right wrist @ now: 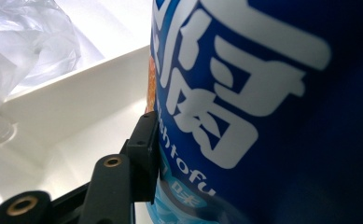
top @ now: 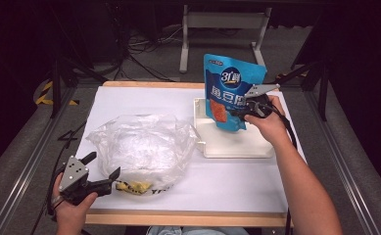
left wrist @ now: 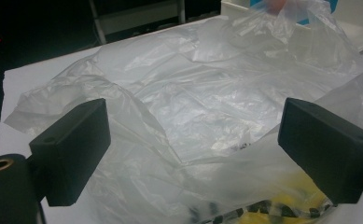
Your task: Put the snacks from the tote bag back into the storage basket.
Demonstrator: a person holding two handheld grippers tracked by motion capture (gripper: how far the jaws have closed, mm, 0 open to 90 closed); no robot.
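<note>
White tabletop (top: 237,181): right hand-held gripper (top: 247,108) pinches blue pouch (top: 229,90) above tray (top: 232,144); left hand-held gripper (top: 104,170) spread near plastic bag (top: 141,144). Pouch may slip, bag mouth collapsed.

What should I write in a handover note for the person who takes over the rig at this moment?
Right gripper: shut on the blue pouch, held upright over the white tray.
Left gripper: open, at the near edge of the clear bag, jaws apart on either side of its rim, not gripping.
Bag lies crumpled on the table, left of the tray; yellow print shows at its near edge.
Done: pouch lifted from the tray.
Left, probably: grip and open the bag, then put the pouch in.
</note>
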